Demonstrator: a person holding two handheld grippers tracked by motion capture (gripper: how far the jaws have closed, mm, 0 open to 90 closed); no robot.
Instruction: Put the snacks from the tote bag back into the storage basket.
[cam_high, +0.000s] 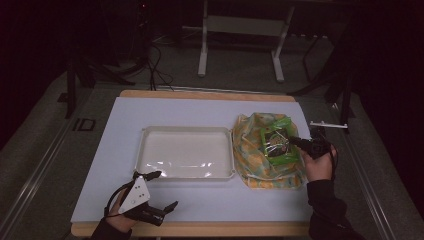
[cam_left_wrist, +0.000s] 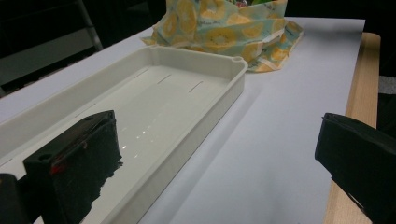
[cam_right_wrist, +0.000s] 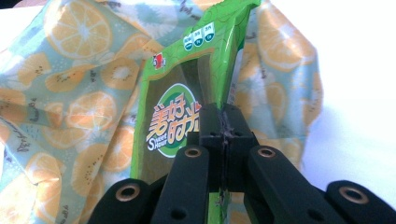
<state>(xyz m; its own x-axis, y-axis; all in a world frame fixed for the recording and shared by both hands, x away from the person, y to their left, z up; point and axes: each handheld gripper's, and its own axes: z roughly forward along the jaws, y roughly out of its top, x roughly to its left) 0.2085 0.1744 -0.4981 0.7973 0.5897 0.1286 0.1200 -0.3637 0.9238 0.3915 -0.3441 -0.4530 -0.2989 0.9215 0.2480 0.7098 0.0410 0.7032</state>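
A white paper sheet covers a wooden table. In the middle of the sheet sits a shallow white plastic tray. Its long side runs left to right in the high view.

Just to the right of the tray lies a crumpled cloth bag with orange slices printed on it. One edge of the bag touches the tray's right end. On top of the bag is a shiny green snack packet with a dark window in its front. In the high view its long side runs away from the person and tips a little to the left.

The right gripper comes in from the right. Its two black jaws are squeezed together on the right edge of the green packet. In the right gripper view the packet stands up tall between the jaws, with the bag behind it.

The left gripper is near the front edge of the table, just in front of the tray's left corner. Its jaws are wide apart and hold nothing. In the left gripper view one jaw sits over the tray and the other over the table's edge.
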